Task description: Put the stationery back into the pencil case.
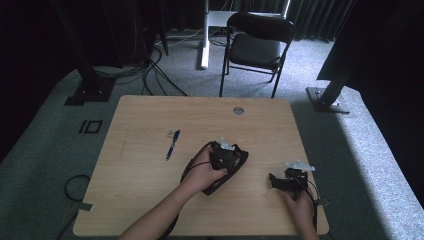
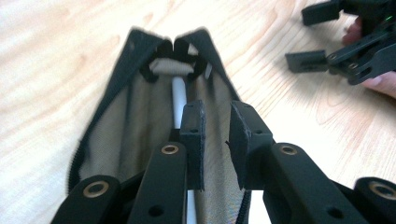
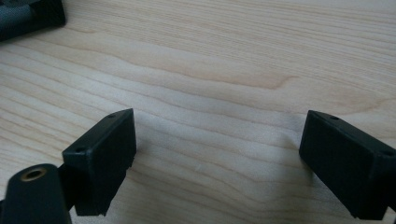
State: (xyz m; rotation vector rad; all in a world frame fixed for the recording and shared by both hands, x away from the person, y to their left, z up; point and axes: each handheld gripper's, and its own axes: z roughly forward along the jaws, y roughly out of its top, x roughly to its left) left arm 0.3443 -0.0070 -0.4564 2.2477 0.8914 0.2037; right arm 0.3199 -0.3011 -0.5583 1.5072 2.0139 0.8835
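Presently, the black pencil case (image 2: 140, 126) lies unzipped near the middle of the wooden table (image 1: 140, 120), its tan lining exposed. Inside it, my left gripper view shows a white pen (image 2: 179, 95) lying lengthwise toward the far end of the pouch. My left gripper (image 2: 215, 140) sits at the case's open mouth with its jaws narrowly parted; the left jaw overlaps the white pen, but I cannot tell whether it presses on it, and nothing is seen pinched between the two.

From the high view, a blue pen (image 1: 173, 144) lies on the table left of the case (image 1: 227, 170), well apart from it. The case's contents cannot be made out from there, my left gripper (image 1: 223, 155) covering it. The same view shows a small round grommet (image 1: 238, 110) near the table's far edge and a black folding chair (image 1: 257, 45) beyond it.

My right gripper (image 3: 217, 161) is spread wide, its jaws framing bare wood grain with nothing between them. In the high view this right gripper (image 1: 278, 181) rests low over the table to the right of the case, jaws pointing left toward it. My left hand (image 1: 202, 174) reaches in diagonally from the bottom; my right hand (image 1: 300, 202) comes up at the near right edge.
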